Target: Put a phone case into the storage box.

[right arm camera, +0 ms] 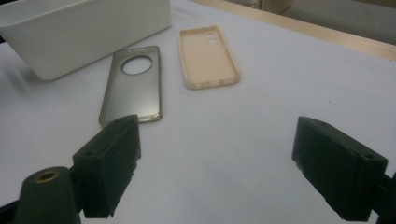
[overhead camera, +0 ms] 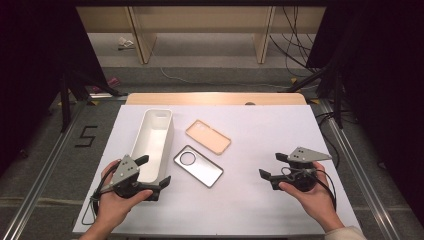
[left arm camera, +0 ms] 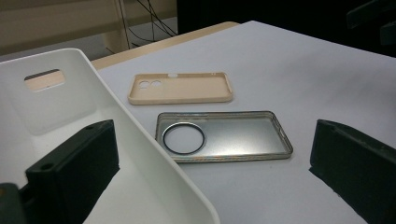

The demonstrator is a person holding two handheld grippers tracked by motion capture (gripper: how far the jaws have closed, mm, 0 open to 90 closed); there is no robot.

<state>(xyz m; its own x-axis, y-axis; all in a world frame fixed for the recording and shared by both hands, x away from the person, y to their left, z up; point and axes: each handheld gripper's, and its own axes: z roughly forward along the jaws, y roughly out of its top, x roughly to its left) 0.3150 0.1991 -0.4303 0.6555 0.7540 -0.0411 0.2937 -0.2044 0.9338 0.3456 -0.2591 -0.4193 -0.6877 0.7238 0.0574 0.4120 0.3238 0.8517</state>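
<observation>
A long white bin lies on the white table, left of centre. Right of it a beige phone case rests with its inside up, and nearer me a grey clear case with a round hole. My left gripper is open at the bin's near right corner; in the left gripper view one jaw stands over the bin, the other over the table, with the grey case and beige case ahead. My right gripper is open over bare table, facing the grey case, beige case and bin.
A wooden strip borders the table's far edge. Metal rails run along both sides, with a "5" marked on the floor at left. Dark stands and cables sit beyond the table. Bare table surface lies between the cases and my right gripper.
</observation>
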